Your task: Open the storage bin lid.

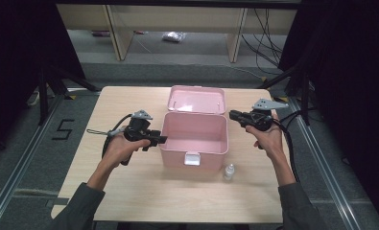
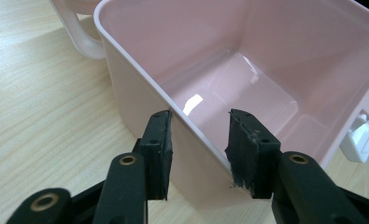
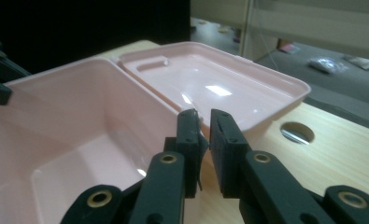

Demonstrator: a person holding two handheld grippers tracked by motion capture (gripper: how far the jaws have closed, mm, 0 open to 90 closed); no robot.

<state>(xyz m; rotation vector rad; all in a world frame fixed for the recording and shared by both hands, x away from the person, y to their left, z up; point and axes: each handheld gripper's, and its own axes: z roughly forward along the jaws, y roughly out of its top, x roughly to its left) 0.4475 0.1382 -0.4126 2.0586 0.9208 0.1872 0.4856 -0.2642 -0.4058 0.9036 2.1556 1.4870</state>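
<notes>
- The box (image 1: 195, 134) sits mid-bench (image 1: 129, 191), its lid (image 1: 196, 99) lying open behind it;
- my left tongs (image 1: 160, 140) straddle its left wall; my right tongs (image 1: 232, 115) hang at its right rim;
- a small bottle (image 1: 229, 171) stands before its right corner.

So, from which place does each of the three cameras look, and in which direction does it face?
High view: above the person's side, facing forward and down on the table; both forearms, left gripper, right gripper.
Left gripper view: rides on the left gripper, looking into the pink box; its jaws straddle the box wall.
Right gripper view: rides on the right gripper, facing the box's open lid; jaws nearly together.
Shared: all three show the pink box.
</notes>
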